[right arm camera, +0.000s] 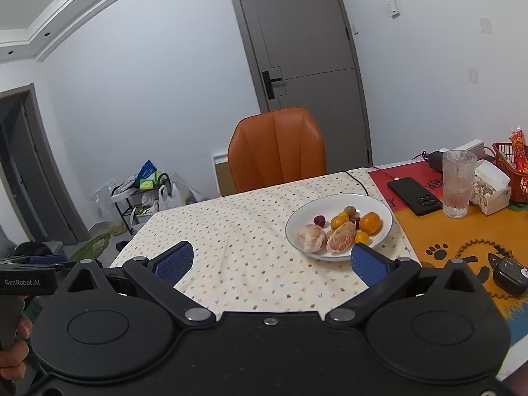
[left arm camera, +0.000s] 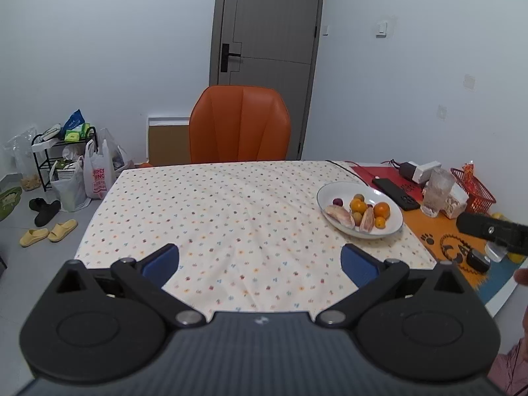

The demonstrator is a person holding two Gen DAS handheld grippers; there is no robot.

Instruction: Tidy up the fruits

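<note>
Fruits lay together in one white plate [right arm camera: 379, 205] on the right part of the surface [right arm camera: 250, 231], on its dotted cloth, just left of the orange mat [right arm camera: 439, 231]. Contents of the plate: two peeled citrus pieces [right arm camera: 341, 237] at the near side, touching each other; one larger orange [right arm camera: 370, 222] at the right; several small yellow-orange fruits [right arm camera: 340, 221] in the middle; one small dark red fruit [right arm camera: 318, 220] at the far left. A second dark fruit seemed to sit among the yellow ones, not clear.

Left tool [left arm camera: 260, 264]: fingers spread wide, nothing between the blue pads [left arm camera: 161, 265], held over the near middle of the cloth, well apart from the plate. Right tool [right arm camera: 272, 260]: also spread wide and empty; its right pad overlapped the near rim of the plate in the right wrist view, contact could not be judged.

On the mat, right of the plate: a black phone [right arm camera: 414, 195], a clear glass [right arm camera: 458, 183] upright, a patterned tissue box [right arm camera: 488, 186] just beside it. A red mesh basket [right arm camera: 511, 171] stood at the far right, holding a red packet; its other contents were hidden. An orange chair [right arm camera: 277, 147] stood at the far edge of the surface.
</note>
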